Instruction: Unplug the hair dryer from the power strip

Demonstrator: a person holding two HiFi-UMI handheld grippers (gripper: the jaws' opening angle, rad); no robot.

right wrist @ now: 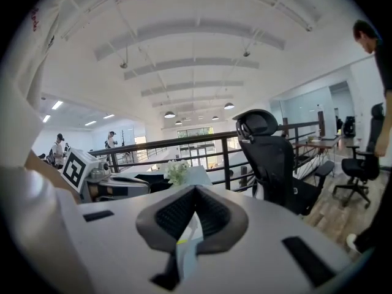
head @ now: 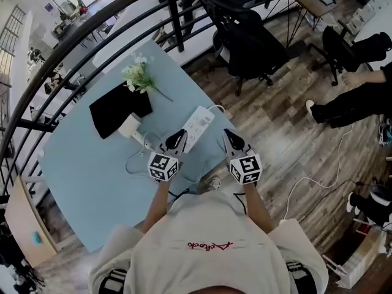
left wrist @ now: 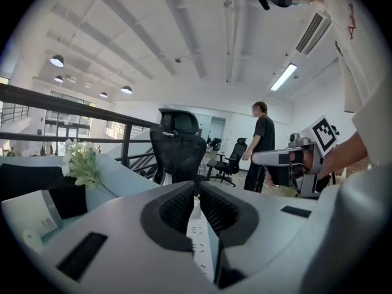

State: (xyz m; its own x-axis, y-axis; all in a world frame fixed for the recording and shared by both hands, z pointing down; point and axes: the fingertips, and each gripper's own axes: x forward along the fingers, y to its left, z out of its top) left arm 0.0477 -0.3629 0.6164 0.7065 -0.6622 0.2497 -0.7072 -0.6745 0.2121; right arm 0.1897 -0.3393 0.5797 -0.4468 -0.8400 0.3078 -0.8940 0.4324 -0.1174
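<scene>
Nearest me, the left claw (head: 179,137) and right claw (head: 228,136) are both shut and empty, flanking the near end of the long white power strip (head: 197,126), which runs diagonally away on the pale blue desk (head: 92,176); the white hair dryer (head: 130,127) lies leftward, nearer the left claw.

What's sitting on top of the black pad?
The flowers lie at the far corner of the black pad, and the dryer overlaps its near edge. Anything beneath the pad is covered.
</scene>
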